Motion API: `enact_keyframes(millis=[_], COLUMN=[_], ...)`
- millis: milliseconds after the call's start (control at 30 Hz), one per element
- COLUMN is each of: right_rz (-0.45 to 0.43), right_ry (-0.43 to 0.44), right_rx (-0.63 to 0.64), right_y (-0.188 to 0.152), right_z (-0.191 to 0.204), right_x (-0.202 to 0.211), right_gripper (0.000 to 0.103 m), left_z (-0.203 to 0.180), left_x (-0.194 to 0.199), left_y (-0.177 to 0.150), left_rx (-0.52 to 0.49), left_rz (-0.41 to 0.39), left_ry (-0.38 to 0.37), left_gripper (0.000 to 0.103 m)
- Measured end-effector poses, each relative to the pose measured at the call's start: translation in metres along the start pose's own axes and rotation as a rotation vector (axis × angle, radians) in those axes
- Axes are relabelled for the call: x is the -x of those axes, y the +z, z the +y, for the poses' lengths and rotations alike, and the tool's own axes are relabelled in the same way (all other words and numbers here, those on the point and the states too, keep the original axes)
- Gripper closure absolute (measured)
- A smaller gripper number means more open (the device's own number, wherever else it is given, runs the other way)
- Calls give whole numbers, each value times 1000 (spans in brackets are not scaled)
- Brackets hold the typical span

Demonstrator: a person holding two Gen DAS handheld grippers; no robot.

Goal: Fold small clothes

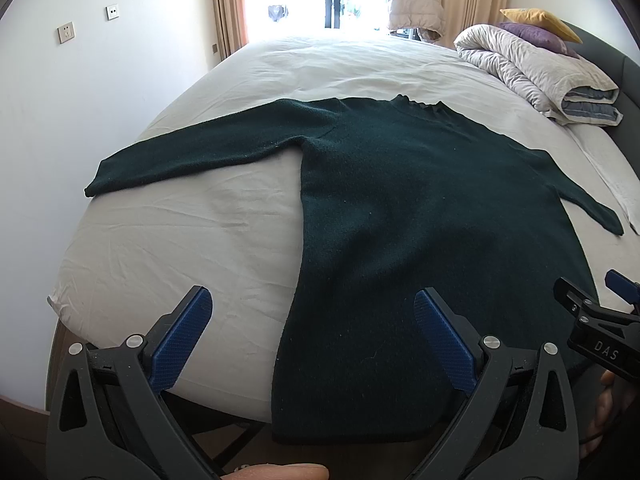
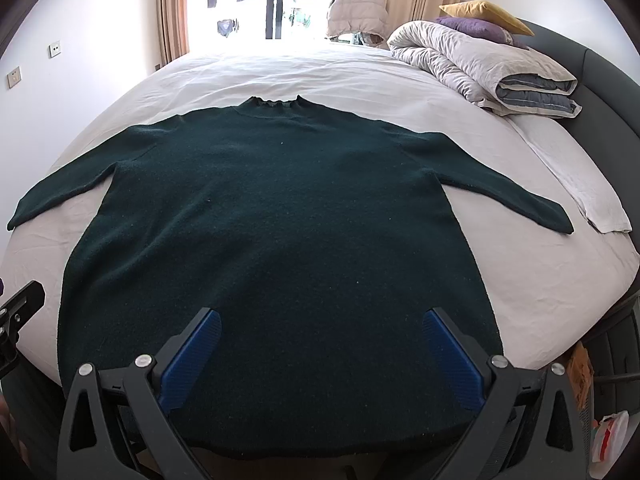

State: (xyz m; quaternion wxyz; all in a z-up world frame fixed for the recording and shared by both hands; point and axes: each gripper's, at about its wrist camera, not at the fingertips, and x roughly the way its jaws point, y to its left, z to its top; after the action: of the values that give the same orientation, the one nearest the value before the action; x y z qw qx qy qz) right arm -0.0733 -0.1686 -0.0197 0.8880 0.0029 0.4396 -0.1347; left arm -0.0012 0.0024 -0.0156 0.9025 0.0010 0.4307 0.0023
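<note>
A dark green long-sleeved sweater [image 1: 420,208] lies flat on the bed with its collar far from me, both sleeves spread out and its hem hanging over the near edge. It fills the middle of the right wrist view [image 2: 288,232]. My left gripper [image 1: 312,300] is open and empty above the sweater's left hem edge. My right gripper [image 2: 322,318] is open and empty above the middle of the hem; part of it shows at the right of the left wrist view [image 1: 592,312].
The bed has a pale grey sheet [image 1: 192,232]. A rolled duvet [image 2: 480,68] with purple and yellow pillows [image 2: 480,20] lies at the far right by the dark headboard [image 2: 608,92]. A folded white cloth [image 2: 580,184] lies beside the right sleeve. A window with curtains is behind.
</note>
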Motion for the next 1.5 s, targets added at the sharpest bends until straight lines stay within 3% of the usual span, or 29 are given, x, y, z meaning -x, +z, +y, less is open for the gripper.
enact_keyframes(millis=[1500], right_rz=[-8], right_ry=[3], right_rx=[-5], right_y=[-4], right_z=[2], right_x=[0], right_gripper=[0], left_z=[-2], left_x=[1], left_y=[-7], left_rx=[8], left_rz=[11], left_ry=[-4], left_gripper=[0])
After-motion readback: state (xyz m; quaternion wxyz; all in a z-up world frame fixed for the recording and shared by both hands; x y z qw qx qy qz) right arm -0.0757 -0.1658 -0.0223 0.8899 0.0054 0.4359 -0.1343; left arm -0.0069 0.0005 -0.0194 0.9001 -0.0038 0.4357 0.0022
